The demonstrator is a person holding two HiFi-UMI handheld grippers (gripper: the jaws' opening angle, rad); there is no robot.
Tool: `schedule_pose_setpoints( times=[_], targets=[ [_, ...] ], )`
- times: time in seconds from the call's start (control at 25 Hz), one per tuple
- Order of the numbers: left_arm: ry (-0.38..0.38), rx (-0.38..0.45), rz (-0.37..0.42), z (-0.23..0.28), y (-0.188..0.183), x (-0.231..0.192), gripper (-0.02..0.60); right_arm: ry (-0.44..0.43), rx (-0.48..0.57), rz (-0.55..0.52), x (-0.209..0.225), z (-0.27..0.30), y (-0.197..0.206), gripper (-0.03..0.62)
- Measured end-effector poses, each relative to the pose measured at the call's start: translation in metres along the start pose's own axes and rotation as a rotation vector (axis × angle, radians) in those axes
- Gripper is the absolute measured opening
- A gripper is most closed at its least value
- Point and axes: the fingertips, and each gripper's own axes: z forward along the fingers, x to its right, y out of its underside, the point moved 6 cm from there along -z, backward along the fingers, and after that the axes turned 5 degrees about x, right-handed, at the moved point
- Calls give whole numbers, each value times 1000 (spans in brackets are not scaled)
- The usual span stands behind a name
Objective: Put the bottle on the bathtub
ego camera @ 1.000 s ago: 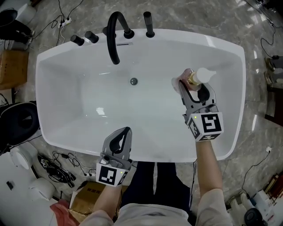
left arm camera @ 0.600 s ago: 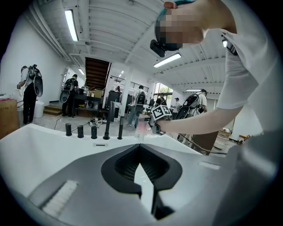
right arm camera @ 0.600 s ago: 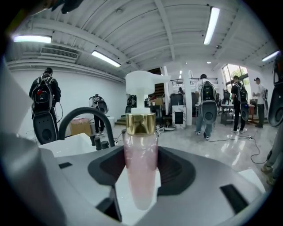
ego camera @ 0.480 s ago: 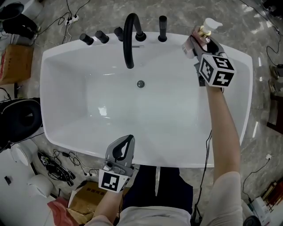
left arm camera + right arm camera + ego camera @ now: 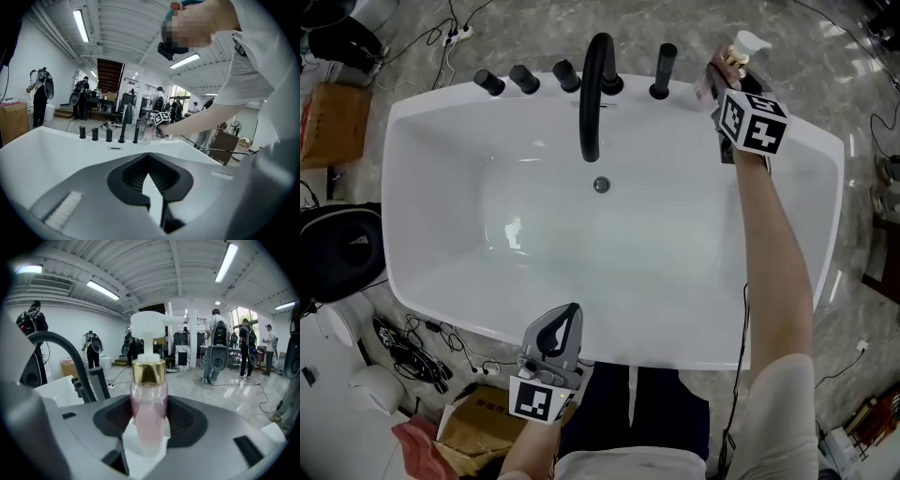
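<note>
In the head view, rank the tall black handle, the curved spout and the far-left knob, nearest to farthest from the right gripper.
From the right gripper, shut on the bottle:
1. Tall black handle, just to its left.
2. Curved spout, middle of the row.
3. Far-left knob, the row's other end.

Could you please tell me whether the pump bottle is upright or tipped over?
Upright: the bottle stands vertical, pump on top, clamped in the right gripper.

Shiny grey floor (image 5: pixel 234 394) spreads past the right jaws, and long lights (image 5: pixel 227 261) glow above them. A dark staircase (image 5: pixel 109 75) stands far ahead of the left jaws.
</note>
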Motion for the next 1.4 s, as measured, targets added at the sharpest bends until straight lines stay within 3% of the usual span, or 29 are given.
schedule_pose_setpoints(
  times=[0.24, 0.48, 0.96, 1.08, 1.24, 1.4],
  targets=[
    [-1, -12, -24, 7, 3, -2, 5, 35, 39, -14, -5, 3, 6, 215],
    [7, 24, -15, 14, 0, 0, 5, 38, 31, -7, -5, 2, 7, 215],
    [11, -7, -36, 12, 0, -1, 5, 25, -14, -11, -4, 4, 5, 216],
    [10, 22, -19, 15, -7, -4, 5, 24, -19, -9, -4, 7, 4, 216],
    [19, -26, -37, 14, -6, -2, 5, 27, -22, -5, -3, 5, 4, 216],
    [15, 25, 0, 19, -10, -5, 5, 20, -29, -21, -3, 6, 3, 216]
  ],
)
